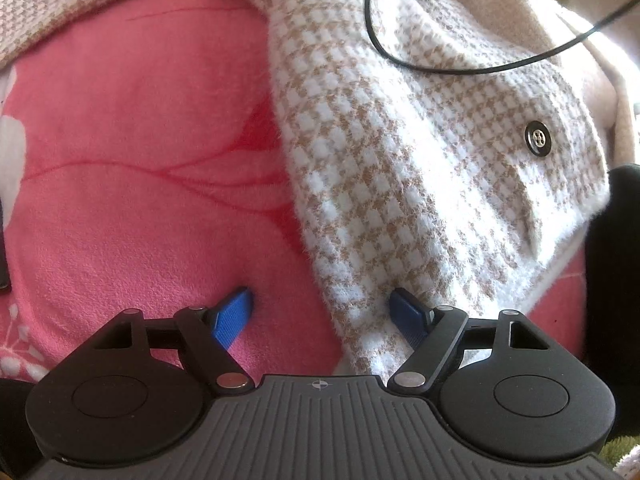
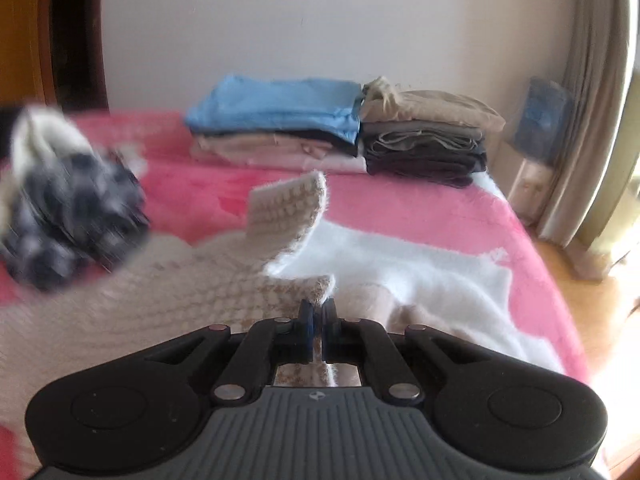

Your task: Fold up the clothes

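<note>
Right gripper (image 2: 319, 312) pinched shut on houndstooth coat (image 2: 168, 296) corner; left gripper (image 1: 322, 308) wide open, straddling its edge. Soft, floppy knit; grab hems.

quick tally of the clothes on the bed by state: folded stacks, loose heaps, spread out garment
Folded stacks: 2, the blue-topped stack and the beige-topped stack
Loose heaps: 1, the dark crumpled heap
Spread garments: 1, the checked beige-and-white coat
Total: 4
</note>
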Demonstrator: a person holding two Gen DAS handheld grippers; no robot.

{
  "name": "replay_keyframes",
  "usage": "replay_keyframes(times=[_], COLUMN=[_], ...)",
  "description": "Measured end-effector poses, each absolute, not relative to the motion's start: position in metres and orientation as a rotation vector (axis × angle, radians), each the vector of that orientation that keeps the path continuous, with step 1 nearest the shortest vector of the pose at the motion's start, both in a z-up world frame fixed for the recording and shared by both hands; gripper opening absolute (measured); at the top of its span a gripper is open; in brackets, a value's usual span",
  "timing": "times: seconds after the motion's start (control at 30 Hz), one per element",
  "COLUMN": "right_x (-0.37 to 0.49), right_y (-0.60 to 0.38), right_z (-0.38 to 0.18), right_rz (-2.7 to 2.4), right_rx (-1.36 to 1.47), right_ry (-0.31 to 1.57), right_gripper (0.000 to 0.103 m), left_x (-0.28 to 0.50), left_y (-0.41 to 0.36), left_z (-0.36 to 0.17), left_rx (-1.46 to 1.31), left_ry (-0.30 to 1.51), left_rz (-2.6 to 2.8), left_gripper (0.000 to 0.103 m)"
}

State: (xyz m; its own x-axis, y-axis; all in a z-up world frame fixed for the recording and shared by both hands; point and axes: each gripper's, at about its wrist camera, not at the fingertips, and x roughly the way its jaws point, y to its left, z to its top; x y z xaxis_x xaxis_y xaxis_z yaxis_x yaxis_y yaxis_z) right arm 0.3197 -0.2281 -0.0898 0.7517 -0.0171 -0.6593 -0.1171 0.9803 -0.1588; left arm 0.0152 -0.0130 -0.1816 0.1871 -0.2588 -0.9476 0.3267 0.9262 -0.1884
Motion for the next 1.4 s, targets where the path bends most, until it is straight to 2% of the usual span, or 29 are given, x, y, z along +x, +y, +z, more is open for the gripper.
replay_keyframes(times=[0.17,0.23,0.27,0.47,0.7,0.83,0.9,0.97,1.1,1.2,1.4], right_x=[0.352,0.355,0.356,0.337,0.267,0.198,0.161,0.119,0.044,0.008,-0.023], right_y=[-0.219,-0.22,-0.224,-0.279,-0.315,-0.307,-0.299,-0.284,-0.242,-0.218,-0.183], right_z=[-0.165,-0.167,-0.165,-0.108,-0.041,-0.013,-0.008,-0.014,-0.038,-0.065,-0.101], right_rz=[0.034,0.044,0.043,-0.001,0.319,0.504,0.586,0.666,0.758,0.825,0.865], right_rx=[-0.35,-0.344,-0.322,-0.031,0.192,0.133,0.087,0.018,-0.192,-0.237,-0.403], right_ry=[0.843,0.827,0.823,0.713,0.702,0.731,0.76,0.804,0.846,0.896,0.893], right_gripper=[0.005,0.008,0.012,0.016,0.017,0.022,0.033,0.038,0.039,0.039,0.039], left_x=[0.013,0.012,0.014,0.019,0.02,0.019,0.02,0.03,0.072,0.113,0.198], left_y=[-0.011,-0.01,-0.011,-0.007,0.015,0.034,0.044,0.045,0.064,0.093,0.098], left_z=[-0.186,-0.187,-0.186,-0.176,-0.164,-0.158,-0.154,-0.149,-0.138,-0.135,-0.167], left_rx=[0.057,0.055,0.055,0.049,-0.038,-0.183,-0.269,-0.342,-0.505,-0.699,-0.794], left_ry=[1.321,1.322,1.323,1.321,1.32,1.343,1.341,1.309,1.215,1.157,1.111], left_rz=[-0.414,-0.415,-0.415,-0.416,-0.42,-0.428,-0.427,-0.413,-0.345,-0.238,-0.189], left_gripper=[0.077,0.077,0.077,0.077,0.077,0.077,0.077,0.077,0.077,0.077,0.073])
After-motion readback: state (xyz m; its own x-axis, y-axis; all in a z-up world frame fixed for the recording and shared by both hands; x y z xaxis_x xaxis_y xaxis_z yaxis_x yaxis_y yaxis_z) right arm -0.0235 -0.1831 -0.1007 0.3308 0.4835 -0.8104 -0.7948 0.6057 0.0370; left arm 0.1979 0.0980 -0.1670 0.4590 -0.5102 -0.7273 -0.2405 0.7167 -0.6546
